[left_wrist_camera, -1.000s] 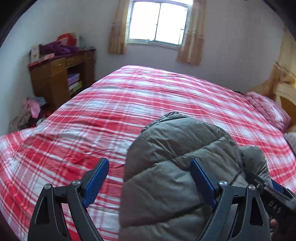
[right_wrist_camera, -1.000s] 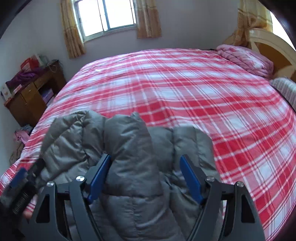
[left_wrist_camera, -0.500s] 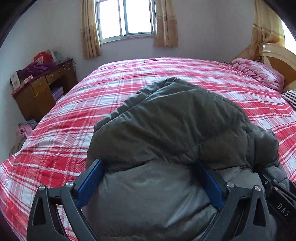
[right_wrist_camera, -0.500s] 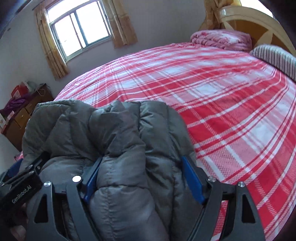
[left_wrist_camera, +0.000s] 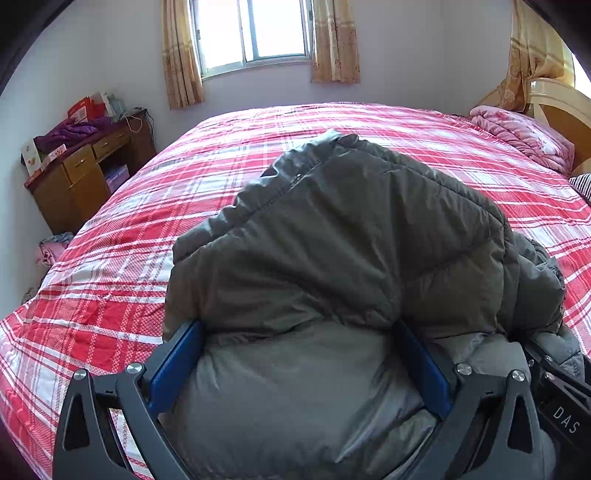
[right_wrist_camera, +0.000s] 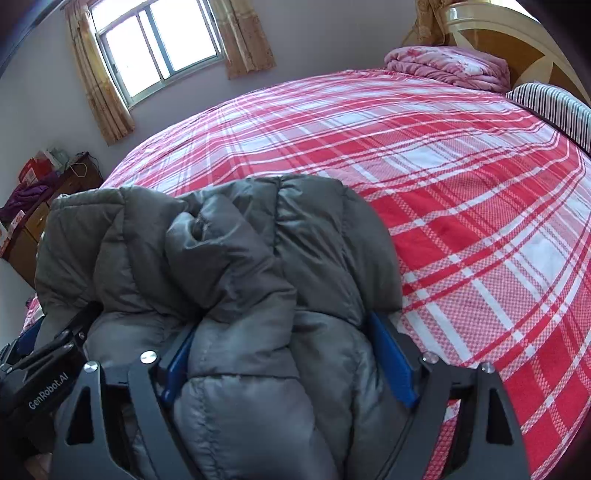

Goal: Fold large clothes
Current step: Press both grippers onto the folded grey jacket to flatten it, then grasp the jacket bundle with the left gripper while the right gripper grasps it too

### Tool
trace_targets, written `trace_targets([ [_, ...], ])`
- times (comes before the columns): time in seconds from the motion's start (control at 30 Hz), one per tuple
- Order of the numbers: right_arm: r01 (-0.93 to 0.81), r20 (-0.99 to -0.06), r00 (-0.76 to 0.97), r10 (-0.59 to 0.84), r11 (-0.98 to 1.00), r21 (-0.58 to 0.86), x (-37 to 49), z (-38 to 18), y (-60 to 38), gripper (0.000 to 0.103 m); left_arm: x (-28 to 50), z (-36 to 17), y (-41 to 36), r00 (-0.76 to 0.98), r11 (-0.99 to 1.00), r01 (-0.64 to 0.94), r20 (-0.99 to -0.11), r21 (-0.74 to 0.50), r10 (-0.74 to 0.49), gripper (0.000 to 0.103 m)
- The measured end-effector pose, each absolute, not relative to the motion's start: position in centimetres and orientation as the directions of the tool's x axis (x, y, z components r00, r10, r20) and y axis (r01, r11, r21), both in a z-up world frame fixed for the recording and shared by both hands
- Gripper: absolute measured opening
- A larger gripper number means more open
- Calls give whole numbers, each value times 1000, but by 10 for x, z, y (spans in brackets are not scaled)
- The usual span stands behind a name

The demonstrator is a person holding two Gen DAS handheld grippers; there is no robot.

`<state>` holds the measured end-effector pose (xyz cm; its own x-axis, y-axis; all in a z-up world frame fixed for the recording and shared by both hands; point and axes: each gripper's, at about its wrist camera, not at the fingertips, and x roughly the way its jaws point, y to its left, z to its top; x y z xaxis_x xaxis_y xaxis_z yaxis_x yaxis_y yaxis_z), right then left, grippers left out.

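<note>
A bulky grey puffer jacket is bunched into a thick folded bundle over the red plaid bed. My left gripper has its blue pads on either side of a thick wad of the jacket, shut on it. My right gripper grips the other side of the same jacket, its jaws wide around the padding. Each gripper's body shows at the edge of the other's view. The fingertips are partly buried in fabric.
The bed stretches ahead with a pink folded quilt and a striped pillow at the headboard. A wooden desk with clutter stands at the left wall. A window is behind the bed.
The left gripper has swung from the jacket's left edge to straddle the bundle. Both views have tilted, and the jacket fills more of each view and looks raised.
</note>
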<state>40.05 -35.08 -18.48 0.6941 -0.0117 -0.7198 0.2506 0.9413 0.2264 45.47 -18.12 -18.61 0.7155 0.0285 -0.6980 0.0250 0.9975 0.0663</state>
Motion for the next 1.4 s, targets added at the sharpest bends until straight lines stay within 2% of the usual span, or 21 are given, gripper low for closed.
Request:
trace_targets([
  [0.37, 252, -738, 675, -24, 947, 199, 404, -190, -350, 90, 464, -187, -181, 699, 998, 28, -715, 62, 25, 102],
  [0.57, 244, -740, 673, -13, 948, 205, 406, -193, -352, 93, 460, -183, -170, 668, 999, 52, -744, 9, -28, 102],
  [0.77, 224, -743, 669, 12, 950, 217, 408, -193, -353, 96, 426, -169, -118, 651, 984, 34, -743, -175, -155, 102],
  [0.83, 220, -738, 674, 21, 948, 229, 407, -194, -354, 96, 428, -182, -103, 577, 957, 27, -777, -288, -250, 102],
  [0.9, 217, -733, 679, 27, 947, 236, 406, -193, -354, 96, 432, -201, -85, 502, 890, -11, -772, -456, -390, 102],
  [0.93, 214, -731, 681, 33, 946, 242, 406, -193, -355, 96, 432, -204, -83, 499, 877, -18, -765, -480, -408, 102],
  [1.03, 201, -728, 684, 54, 945, 259, 404, -193, -357, 95, 430, -199, -95, 506, 894, 46, -761, -447, -406, 102],
  [1.07, 198, -726, 685, 59, 944, 263, 404, -193, -357, 92, 429, -198, -102, 505, 894, 76, -756, -441, -416, 101],
  [1.1, 194, -723, 687, 64, 944, 267, 403, -193, -357, 91, 428, -196, -107, 507, 898, 103, -754, -428, -418, 91],
  [1.13, 184, -719, 691, 74, 944, 274, 402, -192, -357, 84, 426, -193, -113, 513, 901, 128, -750, -416, -419, 83],
  [1.17, 169, -710, 699, 89, 944, 284, 401, -191, -356, 68, 424, -190, -116, 521, 905, 145, -746, -401, -414, 77],
  [1.23, 94, -673, 721, 164, 939, 330, 396, -188, -353, 40, 419, -179, -124, 538, 914, 187, -741, -361, -403, 52],
  [1.27, 80, -666, 725, 175, 939, 333, 394, -186, -351, 31, 413, -171, -128, 555, 922, 216, -737, -321, -386, 46],
  [1.3, 62, -654, 733, 188, 939, 339, 391, -183, -348, 25, 407, -162, -131, 573, 933, 241, -737, -268, -360, 39],
  [1.4, 20, -614, 754, 233, 926, 376, 382, -173, -342, 21, 394, -143, -128, 633, 953, 253, -716, -168, -295, 32],
])
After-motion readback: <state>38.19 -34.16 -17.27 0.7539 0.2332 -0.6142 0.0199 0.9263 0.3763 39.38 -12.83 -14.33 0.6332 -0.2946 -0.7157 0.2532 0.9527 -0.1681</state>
